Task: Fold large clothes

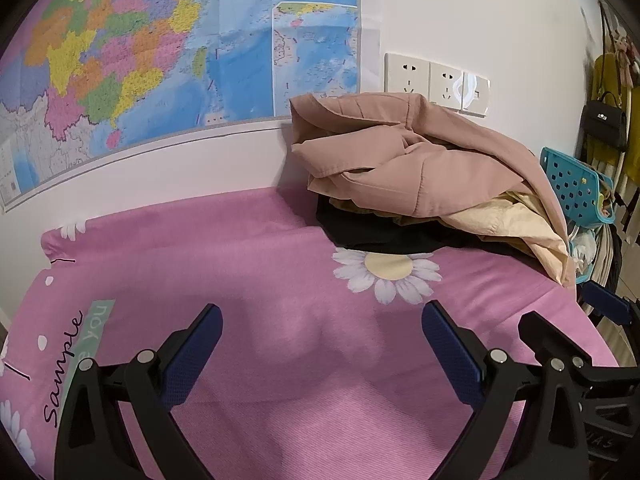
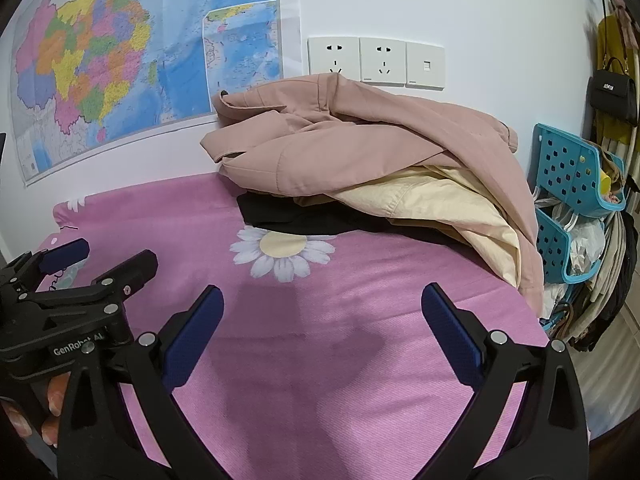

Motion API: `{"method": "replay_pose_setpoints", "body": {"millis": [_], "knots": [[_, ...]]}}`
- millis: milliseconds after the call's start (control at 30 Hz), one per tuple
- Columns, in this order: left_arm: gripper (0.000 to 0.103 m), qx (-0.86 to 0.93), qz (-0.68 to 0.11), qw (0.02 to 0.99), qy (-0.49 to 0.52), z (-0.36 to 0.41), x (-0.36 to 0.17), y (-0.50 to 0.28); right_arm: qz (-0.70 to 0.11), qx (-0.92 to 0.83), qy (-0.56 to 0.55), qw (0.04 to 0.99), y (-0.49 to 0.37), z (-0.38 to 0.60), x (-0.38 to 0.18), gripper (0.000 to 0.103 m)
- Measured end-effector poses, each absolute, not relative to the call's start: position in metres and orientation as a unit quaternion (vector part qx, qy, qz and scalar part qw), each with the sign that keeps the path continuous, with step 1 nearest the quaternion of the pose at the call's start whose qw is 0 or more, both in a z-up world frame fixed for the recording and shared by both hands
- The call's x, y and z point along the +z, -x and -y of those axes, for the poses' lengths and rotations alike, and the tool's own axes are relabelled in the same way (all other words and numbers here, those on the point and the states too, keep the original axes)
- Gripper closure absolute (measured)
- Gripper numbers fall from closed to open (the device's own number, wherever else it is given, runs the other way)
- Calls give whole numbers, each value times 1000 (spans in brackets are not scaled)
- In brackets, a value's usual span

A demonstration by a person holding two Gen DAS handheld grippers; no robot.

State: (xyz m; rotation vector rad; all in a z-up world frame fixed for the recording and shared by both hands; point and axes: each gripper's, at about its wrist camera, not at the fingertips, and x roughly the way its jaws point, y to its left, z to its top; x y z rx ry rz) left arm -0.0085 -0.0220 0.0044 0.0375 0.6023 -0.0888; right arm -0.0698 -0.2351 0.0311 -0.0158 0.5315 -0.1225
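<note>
two open grippers hover over pink sheet, clothes piled at the wall

two hand-held grippers hang side by side above a pink daisy-print sheet (image 1: 248, 240), both with jaws spread wide and nothing between them. the left gripper (image 1: 322, 328) shows blue-padded fingers (image 1: 192, 344) well apart over bare cloth; the right gripper (image 2: 322, 312) stands the same way, just to its right. in the right wrist view the left gripper appears again at the lower left, its jaws apart, with fingertips of the person's hand (image 2: 52, 400) wrapped on its handle.

the clothes to be folded lie unfolded in a heap at the far right of the sheet, against the white wall (image 2: 500, 8). a dusty pink garment (image 2: 360, 136) sits on top, rumpled and draped down the right edge. under it lies a pale yellow garment (image 2: 448, 204), and below both a black garment (image 2: 288, 216) spreads flat, its edge touching a large printed daisy (image 2: 282, 252). what kind of garment each one is cannot be told from the folds.

a coloured map (image 1: 140, 60) hangs on the wall to the left. three white wall sockets (image 2: 376, 60) sit in a row just above the heap. beside the bed at right stands a blue perforated rack (image 2: 568, 168), and a black handbag (image 2: 614, 92) hangs near it among other hanging items, blurred at the lens edge. script reading "sample" (image 1: 64, 368) is printed on the sheet near the left gripper.
</note>
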Motion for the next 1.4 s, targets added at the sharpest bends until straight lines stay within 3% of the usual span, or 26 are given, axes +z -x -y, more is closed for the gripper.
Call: {"method": "replay_pose_setpoints", "body": {"millis": [1400], "knots": [[7,-47,-300,953,-17,23,5,4,-256,-66,18,964,66,234,33,6]]}}
